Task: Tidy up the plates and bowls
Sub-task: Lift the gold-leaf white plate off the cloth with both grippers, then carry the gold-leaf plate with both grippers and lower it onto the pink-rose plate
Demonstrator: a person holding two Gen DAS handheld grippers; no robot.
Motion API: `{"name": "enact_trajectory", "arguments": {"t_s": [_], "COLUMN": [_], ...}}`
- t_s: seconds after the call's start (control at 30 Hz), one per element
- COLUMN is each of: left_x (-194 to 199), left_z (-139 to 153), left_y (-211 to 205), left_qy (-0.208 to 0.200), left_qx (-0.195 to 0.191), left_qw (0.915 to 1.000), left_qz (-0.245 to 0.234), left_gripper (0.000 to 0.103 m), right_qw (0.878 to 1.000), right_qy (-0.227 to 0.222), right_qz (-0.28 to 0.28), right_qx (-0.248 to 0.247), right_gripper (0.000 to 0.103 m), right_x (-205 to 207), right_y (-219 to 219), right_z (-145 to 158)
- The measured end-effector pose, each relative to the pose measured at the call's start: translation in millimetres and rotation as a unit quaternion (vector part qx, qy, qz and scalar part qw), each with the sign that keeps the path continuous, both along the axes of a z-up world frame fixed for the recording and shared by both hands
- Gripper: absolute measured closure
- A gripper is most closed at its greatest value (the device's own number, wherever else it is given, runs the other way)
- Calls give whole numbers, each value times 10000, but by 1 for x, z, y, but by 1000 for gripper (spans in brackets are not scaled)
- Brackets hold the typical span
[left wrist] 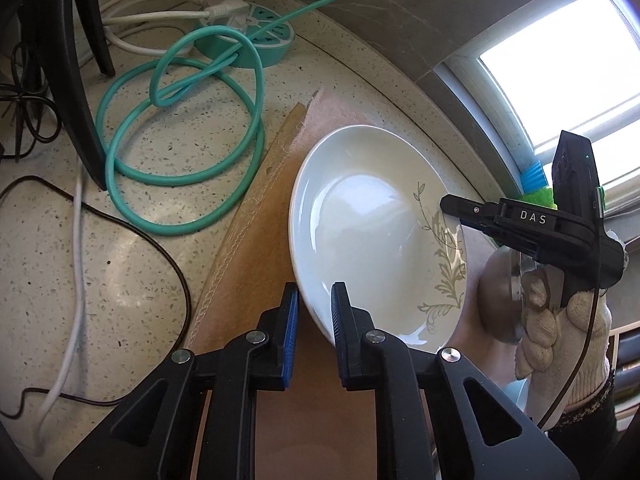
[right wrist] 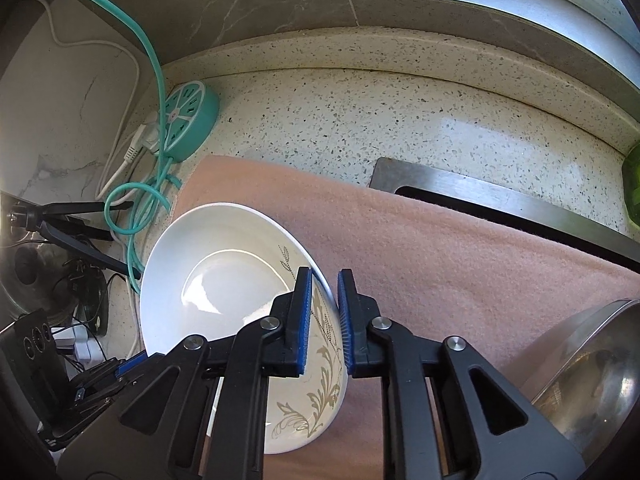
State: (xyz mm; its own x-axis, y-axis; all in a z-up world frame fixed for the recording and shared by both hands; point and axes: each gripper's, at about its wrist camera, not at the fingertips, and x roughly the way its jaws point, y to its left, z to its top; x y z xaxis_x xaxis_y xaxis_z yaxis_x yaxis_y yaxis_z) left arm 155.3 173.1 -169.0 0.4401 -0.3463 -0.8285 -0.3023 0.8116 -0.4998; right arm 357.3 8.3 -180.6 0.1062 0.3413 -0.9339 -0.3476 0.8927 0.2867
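Two claws grip one white bowl [left wrist: 372, 236] from opposite sides of its rim. The left claw [left wrist: 316, 312] has its blue-padded fingers [left wrist: 291, 336] drawn nearly together on the near-left edge of the bowl, one finger outside the wall and the other just inside. The right claw [right wrist: 324, 320] is likewise narrowed to a thin gap, with the rim of the bowl [right wrist: 224, 300] running between its pads: the left pad lies against the inner wall over the leaf pattern, the right pad against the outer wall. In the left wrist view the right claw [left wrist: 452, 206] comes in from the right edge, carried by a hand in a knitted glove [left wrist: 560, 332], its tip meeting the patterned side of the bowl.

Tilted rather than flat, the bowl sits with its open mouth facing up and toward the wall, over a pinkish cloth [right wrist: 440, 248] spread on the speckled tabletop [right wrist: 360, 120]. Grey-gold leaf sprigs mark the inner wall on the right claw's side.

Beyond the cloth a teal round power strip [left wrist: 248, 36] stands near the wall, with a looped teal cable [left wrist: 180, 152] lying beside it on the tabletop. Part of a metal bowl [right wrist: 592, 368] shows at the lower right of the right wrist view, on the cloth and apart from the white bowl.
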Motion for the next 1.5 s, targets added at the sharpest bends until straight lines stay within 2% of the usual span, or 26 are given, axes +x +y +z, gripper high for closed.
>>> {"name": "enact_trajectory", "arguments": {"t_s": [0.4,0.97,1.3,1.5], "left_x": [0,-38,-60,-71], "left_z": [3,27,55,66], "left_y": [5,-2,-19,-42], "left_qy": [12,-202,-480,-586], "left_qx": [78,212,213,195], "left_qw": [9999,9996,9984,9970], "left_qz": [88,-9,-219,-468], "left_gripper": [89,89,89,89], "right_qw": [9999,9989,9966,9950], "right_qy": [70,-87,-282,-344], "right_qz": [26,-139,-333,-547], "right_qx": [103,430,700,767], "right_gripper": [90,90,90,90], "right_x": [-26,-90,-140,-174], "right_y": [-9,-39,-80,-115], "right_z": [7,42,76,86]}}
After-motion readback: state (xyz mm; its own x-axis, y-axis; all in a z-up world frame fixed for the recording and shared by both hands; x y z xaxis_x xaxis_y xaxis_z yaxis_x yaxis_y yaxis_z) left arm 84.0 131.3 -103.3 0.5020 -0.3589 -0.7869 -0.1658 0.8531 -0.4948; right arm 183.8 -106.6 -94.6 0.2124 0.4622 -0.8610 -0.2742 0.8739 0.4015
